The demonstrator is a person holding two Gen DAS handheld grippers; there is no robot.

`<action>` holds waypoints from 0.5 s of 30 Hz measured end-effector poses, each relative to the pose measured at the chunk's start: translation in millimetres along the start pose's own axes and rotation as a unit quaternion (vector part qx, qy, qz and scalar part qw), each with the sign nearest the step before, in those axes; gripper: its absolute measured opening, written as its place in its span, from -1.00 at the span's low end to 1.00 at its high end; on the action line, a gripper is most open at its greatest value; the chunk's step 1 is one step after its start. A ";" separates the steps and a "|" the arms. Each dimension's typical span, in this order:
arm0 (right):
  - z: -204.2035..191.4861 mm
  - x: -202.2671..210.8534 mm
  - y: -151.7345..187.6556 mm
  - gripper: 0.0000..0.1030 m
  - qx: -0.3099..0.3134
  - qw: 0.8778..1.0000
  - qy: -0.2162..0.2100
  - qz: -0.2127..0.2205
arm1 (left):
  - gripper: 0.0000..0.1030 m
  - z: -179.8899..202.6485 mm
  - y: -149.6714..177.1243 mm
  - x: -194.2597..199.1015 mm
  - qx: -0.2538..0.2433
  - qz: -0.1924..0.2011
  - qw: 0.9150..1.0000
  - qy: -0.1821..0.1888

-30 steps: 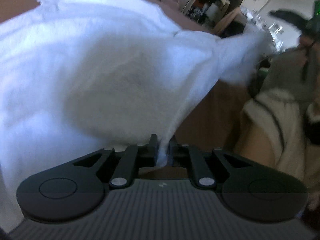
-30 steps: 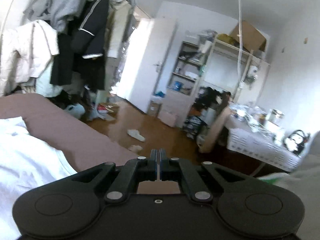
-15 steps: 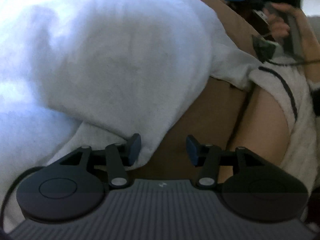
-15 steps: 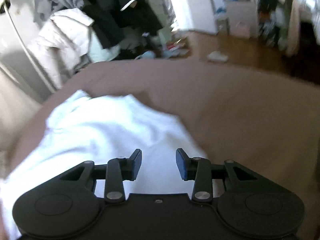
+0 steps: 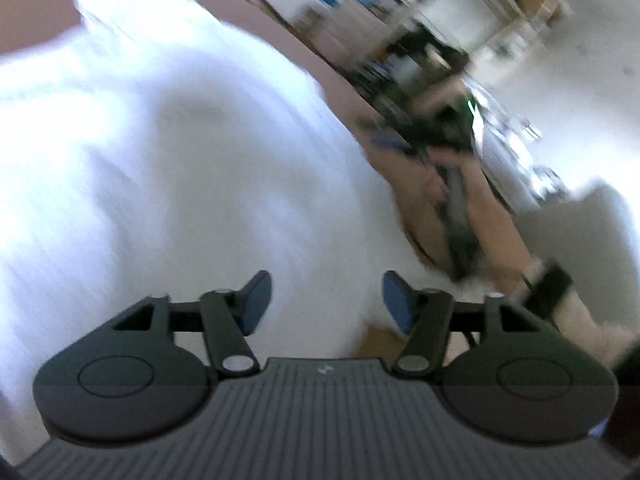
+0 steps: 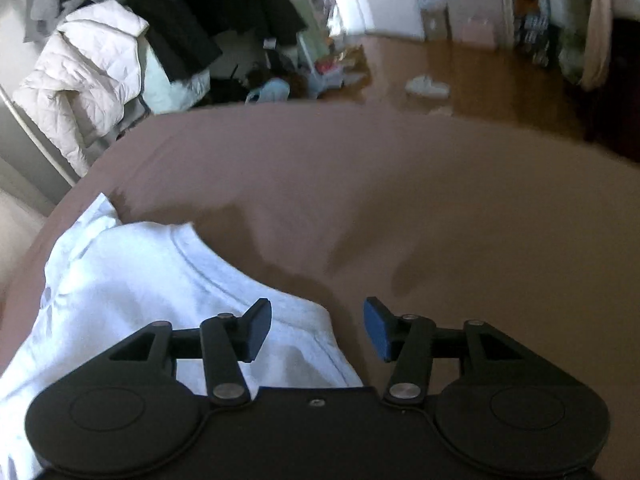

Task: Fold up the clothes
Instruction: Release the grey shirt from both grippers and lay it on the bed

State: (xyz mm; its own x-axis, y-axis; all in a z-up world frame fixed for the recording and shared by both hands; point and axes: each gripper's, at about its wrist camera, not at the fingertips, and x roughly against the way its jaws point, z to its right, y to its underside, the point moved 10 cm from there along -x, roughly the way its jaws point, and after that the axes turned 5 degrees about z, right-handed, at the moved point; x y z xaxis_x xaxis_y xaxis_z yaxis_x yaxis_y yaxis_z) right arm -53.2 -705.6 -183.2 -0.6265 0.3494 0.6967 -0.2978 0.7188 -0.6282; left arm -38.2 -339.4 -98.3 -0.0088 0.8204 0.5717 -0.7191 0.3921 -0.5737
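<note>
A white garment (image 5: 180,168) lies spread on a brown bed (image 6: 400,200); the left wrist view is blurred. My left gripper (image 5: 326,302) hovers over the garment's near part, its jaws opening and nothing pinched between them. In the right wrist view the same white garment (image 6: 140,288) fills the lower left, a stitched hem running across it. My right gripper (image 6: 318,330) hangs above the garment's corner at the edge of the cloth, its jaws also opening, holding nothing. The person's hand (image 5: 440,196) with the other gripper shows at the right of the left wrist view.
Past the bed's far edge are a wooden floor (image 6: 460,64), a white jacket (image 6: 88,68) and dark clothes (image 6: 208,12) hanging at the back left, and loose items on the floor. Shelves and clutter (image 5: 420,40) stand blurred beyond the bed.
My left gripper let go of the white cloth and its jaws spread wide. My right gripper swung down from facing the room to over the garment's corner, and its jaws went from shut to apart.
</note>
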 end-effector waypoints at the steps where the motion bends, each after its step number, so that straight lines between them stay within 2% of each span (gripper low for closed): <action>1: 2.7 -7.0 1.8 0.10 -0.012 1.000 0.003 -0.003 | 0.33 -15.4 -18.2 -2.3 -0.001 0.010 1.000 -0.029; 2: 5.5 -13.2 3.8 0.10 -0.024 1.000 0.004 -0.006 | 0.33 -35.7 -40.5 -7.3 0.002 0.022 0.998 -0.062; 3: 8.6 -15.8 6.8 0.11 -0.047 0.999 -0.004 -0.005 | 0.38 -58.9 -60.4 -13.3 0.029 0.030 0.995 -0.088; 4: 13.2 -18.4 10.9 0.14 -0.086 0.996 -0.029 0.001 | 0.41 -82.4 -79.7 -19.1 0.058 0.037 0.991 -0.113; 5: 18.2 -21.1 14.8 0.15 -0.127 0.990 -0.054 0.005 | 0.41 -111.7 -99.6 -26.3 0.111 0.044 0.986 -0.119; 7: 31.2 -28.6 22.5 0.15 -0.218 0.971 -0.102 -0.003 | 0.37 -163.3 -137.5 -39.8 0.206 0.066 0.969 -0.117; 8: 33.7 -28.5 22.9 0.15 -0.235 0.965 -0.119 -0.007 | 0.36 -184.1 -155.3 -45.7 0.241 0.082 0.961 -0.110; 9: 33.5 -26.3 23.2 0.15 -0.237 0.963 -0.131 -0.018 | 0.36 -202.7 -173.8 -50.1 0.258 0.100 0.952 -0.128; 11: 24.3 -21.1 27.8 0.15 -0.194 0.970 -0.136 -0.049 | 0.37 -219.4 -208.4 -61.3 0.218 0.112 0.953 -0.178; 13: 15.8 -16.4 32.6 0.20 -0.151 0.975 -0.141 -0.077 | 0.41 -222.9 -238.0 -83.1 0.131 0.091 0.962 -0.223; 14: 12.2 -18.5 35.8 0.22 -0.131 0.978 -0.139 -0.079 | 0.41 -220.7 -245.7 -98.5 0.093 0.077 0.963 -0.239; 15: 8.9 -20.9 38.9 0.23 -0.114 0.981 -0.138 -0.080 | 0.41 -224.6 -253.2 -109.3 0.084 0.070 0.961 -0.252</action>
State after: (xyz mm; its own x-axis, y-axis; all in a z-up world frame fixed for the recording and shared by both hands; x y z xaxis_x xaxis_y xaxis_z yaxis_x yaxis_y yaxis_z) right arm -58.0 -690.3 -225.3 -0.7655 0.0676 0.6398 -0.2592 0.8778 -0.4029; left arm 300.9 -434.8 -147.3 -0.4191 0.5374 0.7318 -0.7883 0.1845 -0.5870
